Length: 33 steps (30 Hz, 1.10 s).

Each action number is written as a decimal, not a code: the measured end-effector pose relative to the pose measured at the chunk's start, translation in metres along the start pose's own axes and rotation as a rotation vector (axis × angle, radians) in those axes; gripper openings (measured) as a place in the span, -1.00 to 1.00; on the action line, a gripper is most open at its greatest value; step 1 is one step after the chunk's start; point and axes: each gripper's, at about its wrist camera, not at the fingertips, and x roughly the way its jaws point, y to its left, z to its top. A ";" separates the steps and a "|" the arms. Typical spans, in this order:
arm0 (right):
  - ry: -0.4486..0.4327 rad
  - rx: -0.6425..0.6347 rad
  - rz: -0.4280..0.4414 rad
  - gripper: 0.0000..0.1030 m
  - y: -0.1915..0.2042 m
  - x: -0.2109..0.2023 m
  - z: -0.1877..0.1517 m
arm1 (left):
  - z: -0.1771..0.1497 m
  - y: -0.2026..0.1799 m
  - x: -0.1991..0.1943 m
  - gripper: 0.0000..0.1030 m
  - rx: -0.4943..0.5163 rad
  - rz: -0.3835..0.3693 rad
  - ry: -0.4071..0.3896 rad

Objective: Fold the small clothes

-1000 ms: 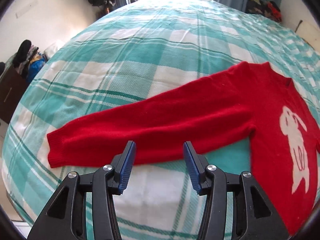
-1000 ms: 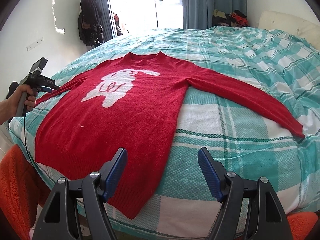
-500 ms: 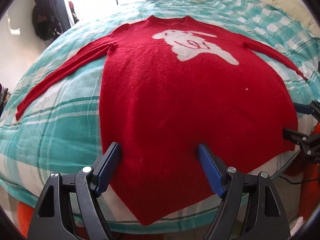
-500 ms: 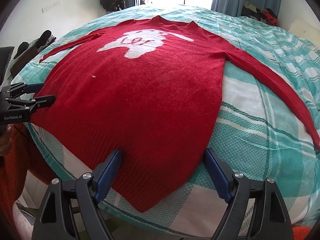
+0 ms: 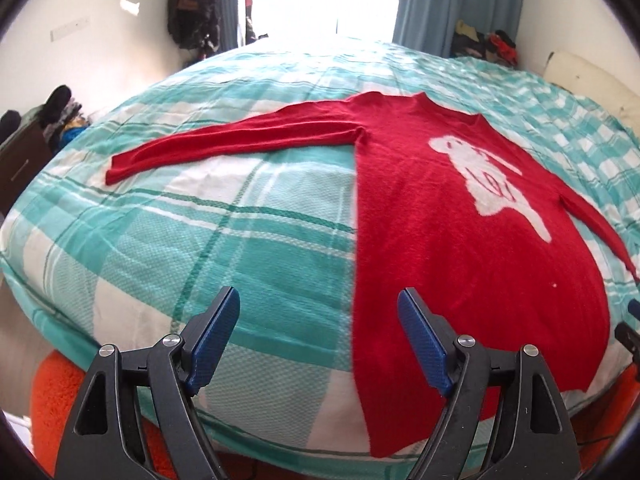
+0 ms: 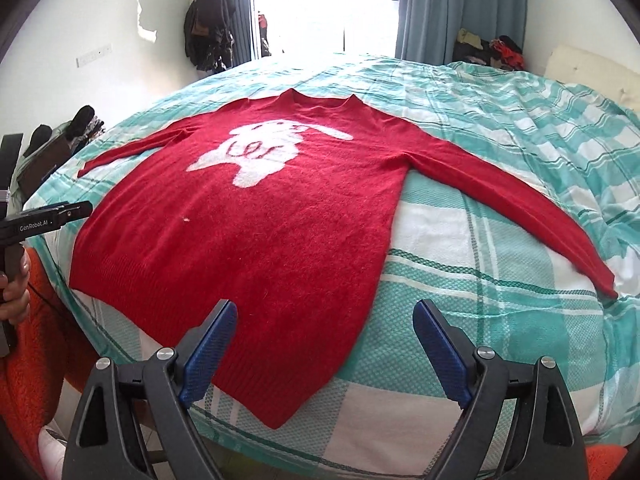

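A red sweater (image 6: 272, 216) with a white rabbit design lies flat and face up on the bed, both sleeves spread out; it also shows in the left wrist view (image 5: 460, 220). My left gripper (image 5: 318, 336) is open and empty above the bed's near edge, just left of the sweater's left side. It also shows in the right wrist view (image 6: 60, 214), held in a hand at the sweater's left hem corner. My right gripper (image 6: 324, 344) is open and empty over the sweater's lower right hem corner.
The bed (image 6: 500, 320) has a teal and white checked cover. Orange fuzzy fabric (image 5: 52, 392) lies below the near edge. Dark clothes hang on the far wall (image 6: 208, 36). Curtains and a bright window (image 6: 320, 4) are behind the bed. A dark cabinet (image 5: 20, 160) stands at left.
My left gripper swung from the sweater's hem toward its left side, with the left sleeve now in view. My right gripper shifted slightly right along the hem. Both stayed open.
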 end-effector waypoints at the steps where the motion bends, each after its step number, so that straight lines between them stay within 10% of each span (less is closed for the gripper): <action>1: -0.003 0.019 0.000 0.72 -0.004 -0.002 0.001 | 0.001 0.004 0.001 0.61 -0.021 0.012 0.000; 14: -0.100 0.375 0.090 0.73 -0.071 -0.016 0.004 | 0.009 0.023 -0.012 0.63 -0.061 0.083 0.014; 23: -0.173 1.114 0.037 0.70 -0.273 -0.009 -0.027 | 0.005 0.021 -0.039 0.86 -0.041 0.106 -0.099; 30: -0.230 1.392 0.043 0.35 -0.346 0.020 -0.045 | 0.002 0.020 -0.007 0.86 -0.053 0.110 -0.010; 32: -0.198 1.369 -0.024 -0.07 -0.349 0.025 -0.036 | 0.001 0.019 0.000 0.86 -0.043 0.113 0.019; 33: -0.152 1.344 -0.076 -0.64 -0.350 0.027 -0.030 | 0.000 0.019 0.002 0.86 -0.042 0.114 0.029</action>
